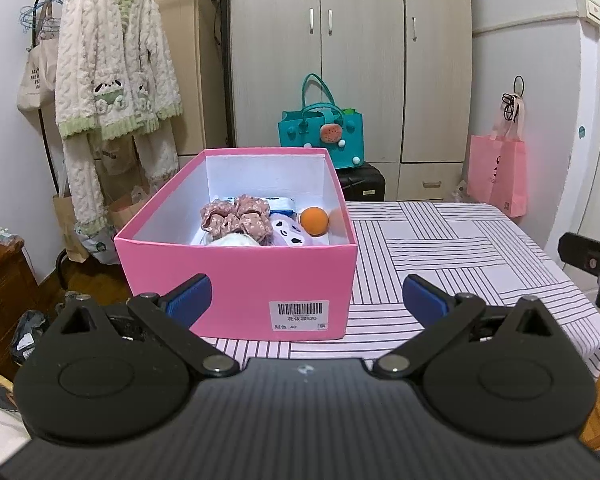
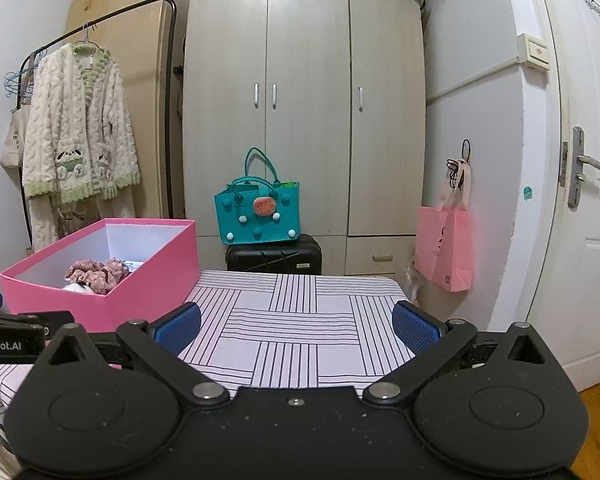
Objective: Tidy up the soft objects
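Note:
A pink open box (image 1: 236, 276) (image 2: 148, 280) stands on the left part of the striped table (image 1: 460, 248) (image 2: 292, 332). Inside it lie a pink floral scrunchie (image 1: 236, 216) (image 2: 100, 274), an orange ball (image 1: 315, 221), a white cloth with black marks (image 1: 290, 237), a white fluffy item (image 1: 234, 241) and a blue-and-white packet (image 1: 281, 205). My left gripper (image 1: 306, 300) hangs open just in front of the box's near wall, holding nothing. My right gripper (image 2: 296, 330) is open over bare tablecloth to the right of the box, with nothing between its fingers.
Behind the table a teal felt bag (image 1: 320, 136) (image 2: 257, 208) sits on a black suitcase (image 2: 274, 258) before a wardrobe (image 2: 304, 120). A pink bag (image 1: 496, 172) (image 2: 444, 246) hangs on the right wall. A fluffy robe (image 1: 112, 64) hangs on a rack at left.

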`<state>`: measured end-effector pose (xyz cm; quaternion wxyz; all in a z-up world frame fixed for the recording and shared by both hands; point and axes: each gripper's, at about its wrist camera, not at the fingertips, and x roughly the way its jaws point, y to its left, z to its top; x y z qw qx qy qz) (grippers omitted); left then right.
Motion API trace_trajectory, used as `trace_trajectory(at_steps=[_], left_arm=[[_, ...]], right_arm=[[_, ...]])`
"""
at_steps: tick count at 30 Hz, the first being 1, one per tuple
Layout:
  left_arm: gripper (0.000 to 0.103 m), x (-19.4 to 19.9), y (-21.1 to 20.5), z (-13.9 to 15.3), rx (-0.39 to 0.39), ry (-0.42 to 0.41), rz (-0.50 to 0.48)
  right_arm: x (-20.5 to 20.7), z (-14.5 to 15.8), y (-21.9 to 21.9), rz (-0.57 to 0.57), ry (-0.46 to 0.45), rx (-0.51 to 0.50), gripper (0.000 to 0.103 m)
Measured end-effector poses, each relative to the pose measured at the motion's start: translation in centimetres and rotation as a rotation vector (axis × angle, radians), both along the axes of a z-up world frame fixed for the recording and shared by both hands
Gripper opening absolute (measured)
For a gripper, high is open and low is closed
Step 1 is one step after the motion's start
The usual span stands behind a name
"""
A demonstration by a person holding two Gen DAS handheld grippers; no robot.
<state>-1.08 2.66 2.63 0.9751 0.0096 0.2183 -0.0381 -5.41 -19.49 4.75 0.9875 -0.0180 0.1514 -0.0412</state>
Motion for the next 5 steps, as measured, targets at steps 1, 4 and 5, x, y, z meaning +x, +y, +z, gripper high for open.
trace_trajectory(at_steps=[1,4,5], left_arm=[[0.103,0.00,-0.01,0.02,0.001,0.000,0.000],[0.103,0.02,0.01,0.03,0.004,-0.002,0.003],[0.103,0.02,-0.01,0.05,0.003,-0.002,0.000]], right_arm=[[-0.02,0.00,0.00,0.001,0.000,0.000,0.103],[0.00,-0.01,0.04,-0.001,0.002,0.000,0.103],[0.01,-0.10,-0.02,0.000,0.003,-0.001,0.103]])
